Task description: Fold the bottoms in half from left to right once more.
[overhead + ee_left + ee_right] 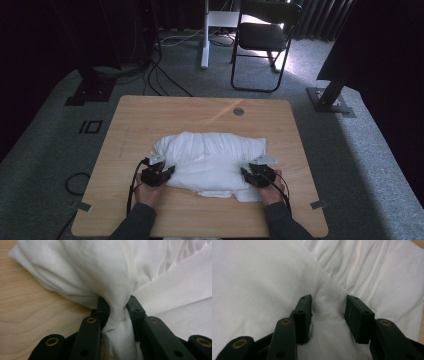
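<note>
A crumpled white cloth (210,155) lies folded over itself on the middle of the wooden table (150,115). My left gripper (170,172) is at the cloth's near left edge. In the left gripper view its jaws (117,302) are shut on a bunched pinch of the white cloth (87,265), which squeezes up between the pads. My right gripper (245,172) is at the near right edge. In the right gripper view its jaws (328,302) hold a thicker fold of the cloth (262,277), with creases running into the gap.
Bare wood surrounds the cloth, with a round cable hole (238,111) near the table's far edge. Beyond the table stand a black folding chair (265,35), a white post (205,35) and dark stand bases (90,90) on grey carpet.
</note>
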`<state>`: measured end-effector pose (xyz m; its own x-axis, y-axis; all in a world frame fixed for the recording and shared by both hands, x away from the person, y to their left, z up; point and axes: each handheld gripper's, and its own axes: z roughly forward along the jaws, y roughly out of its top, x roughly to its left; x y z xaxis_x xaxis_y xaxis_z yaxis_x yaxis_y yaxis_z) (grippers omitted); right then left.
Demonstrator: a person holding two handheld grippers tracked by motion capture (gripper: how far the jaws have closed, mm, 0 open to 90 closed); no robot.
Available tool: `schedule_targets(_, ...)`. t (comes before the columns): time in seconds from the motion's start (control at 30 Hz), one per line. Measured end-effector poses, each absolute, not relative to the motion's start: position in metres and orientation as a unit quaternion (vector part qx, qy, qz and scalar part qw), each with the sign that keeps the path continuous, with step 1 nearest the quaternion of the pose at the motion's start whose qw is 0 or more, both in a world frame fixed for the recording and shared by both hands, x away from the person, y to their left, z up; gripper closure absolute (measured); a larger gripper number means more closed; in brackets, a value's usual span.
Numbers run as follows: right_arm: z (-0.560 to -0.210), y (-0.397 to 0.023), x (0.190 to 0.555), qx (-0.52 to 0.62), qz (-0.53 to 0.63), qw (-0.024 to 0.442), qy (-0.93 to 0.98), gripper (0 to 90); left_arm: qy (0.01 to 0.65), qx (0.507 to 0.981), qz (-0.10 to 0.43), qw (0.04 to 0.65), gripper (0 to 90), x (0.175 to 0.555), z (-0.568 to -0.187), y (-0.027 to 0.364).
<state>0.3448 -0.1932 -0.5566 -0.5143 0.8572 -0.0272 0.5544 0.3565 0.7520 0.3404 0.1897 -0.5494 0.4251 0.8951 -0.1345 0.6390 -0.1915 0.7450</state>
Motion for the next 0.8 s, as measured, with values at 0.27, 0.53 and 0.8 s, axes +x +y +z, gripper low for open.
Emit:
schedule_targets(0.27,-0.551,-0.183,0.34,0.422,0.368,0.196,0.805,52.1,0.498,0.736,0.18,0.423,78.3,0.339,-0.519,0.214)
schedule_targets(0.53,-0.521,-0.173,0.339,0.4,0.394,0.224,0.797,49.6,0.487,0.726,0.185,0.449,78.4,0.342,-0.5,0.216)
schedule_targets(0.8,-0.511,-0.153,0.336,0.371,0.4,0.233,0.805,48.8,0.476,0.731,0.192,0.449,78.3,0.347,-0.485,0.209)
